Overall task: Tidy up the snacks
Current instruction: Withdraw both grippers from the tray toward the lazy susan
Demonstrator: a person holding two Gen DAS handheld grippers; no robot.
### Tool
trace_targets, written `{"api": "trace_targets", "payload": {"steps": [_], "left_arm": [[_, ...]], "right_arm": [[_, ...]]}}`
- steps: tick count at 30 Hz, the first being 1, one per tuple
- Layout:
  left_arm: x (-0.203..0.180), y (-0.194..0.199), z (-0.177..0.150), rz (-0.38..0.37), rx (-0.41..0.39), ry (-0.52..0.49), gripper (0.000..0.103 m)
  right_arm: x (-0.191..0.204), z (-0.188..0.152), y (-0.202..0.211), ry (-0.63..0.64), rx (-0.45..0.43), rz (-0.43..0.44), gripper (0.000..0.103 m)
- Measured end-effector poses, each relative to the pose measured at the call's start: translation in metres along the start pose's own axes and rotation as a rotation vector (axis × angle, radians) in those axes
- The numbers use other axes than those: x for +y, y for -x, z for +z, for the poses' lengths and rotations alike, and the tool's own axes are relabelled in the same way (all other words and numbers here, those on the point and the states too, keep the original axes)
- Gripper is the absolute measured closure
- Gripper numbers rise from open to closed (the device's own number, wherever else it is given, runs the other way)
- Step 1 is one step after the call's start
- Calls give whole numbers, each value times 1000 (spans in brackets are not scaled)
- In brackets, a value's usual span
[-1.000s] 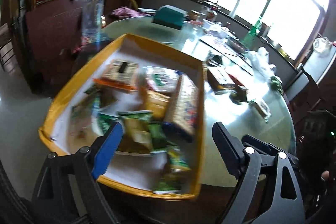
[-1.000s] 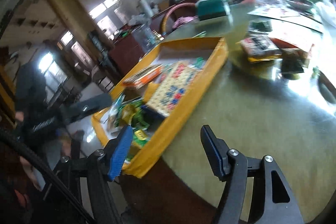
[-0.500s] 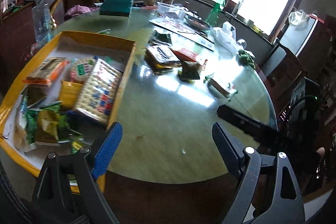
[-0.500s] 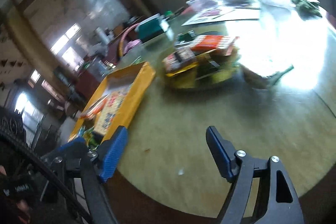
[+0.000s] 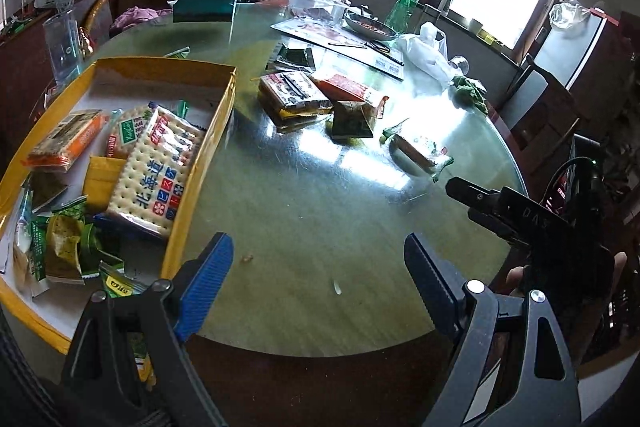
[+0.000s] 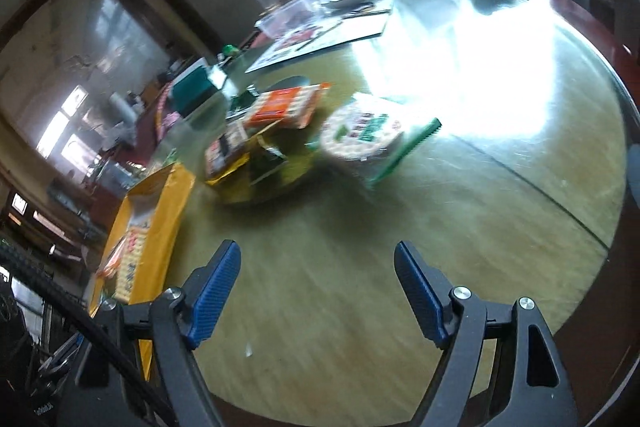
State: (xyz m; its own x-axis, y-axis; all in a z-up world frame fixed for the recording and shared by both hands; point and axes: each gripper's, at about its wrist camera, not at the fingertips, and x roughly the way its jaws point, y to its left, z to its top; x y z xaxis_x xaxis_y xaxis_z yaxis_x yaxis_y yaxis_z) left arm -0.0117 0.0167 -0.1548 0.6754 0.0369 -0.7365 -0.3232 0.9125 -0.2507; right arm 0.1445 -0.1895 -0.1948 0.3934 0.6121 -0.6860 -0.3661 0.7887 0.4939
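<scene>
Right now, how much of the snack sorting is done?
About half. Several packets, including a cracker pack, already lie in the yellow tray. Both the left gripper and right gripper are open and empty. A pile of snacks still waits on the table.

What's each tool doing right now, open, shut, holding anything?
Left tool: open, nothing between its fingers.
Right tool: open and empty, its jaws have just been opening.

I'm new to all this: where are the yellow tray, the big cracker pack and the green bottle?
yellow tray (image 5: 224, 115): left wrist view, its right wall.
big cracker pack (image 5: 156, 175): left wrist view, middle of its printed front.
green bottle (image 5: 404, 7): left wrist view, its body.
</scene>
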Motion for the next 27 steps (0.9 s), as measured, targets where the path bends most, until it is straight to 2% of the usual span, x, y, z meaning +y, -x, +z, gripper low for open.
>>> {"api": "trace_targets", "payload": {"steps": [23, 27], "left_arm": [[6, -9, 13, 1, -2, 13, 16], [8, -8, 13, -3, 0, 10, 16]], "right_arm": [[-24, 31, -19, -74, 39, -59, 24], [-12, 51, -29, 52, 22, -103, 24]]}}
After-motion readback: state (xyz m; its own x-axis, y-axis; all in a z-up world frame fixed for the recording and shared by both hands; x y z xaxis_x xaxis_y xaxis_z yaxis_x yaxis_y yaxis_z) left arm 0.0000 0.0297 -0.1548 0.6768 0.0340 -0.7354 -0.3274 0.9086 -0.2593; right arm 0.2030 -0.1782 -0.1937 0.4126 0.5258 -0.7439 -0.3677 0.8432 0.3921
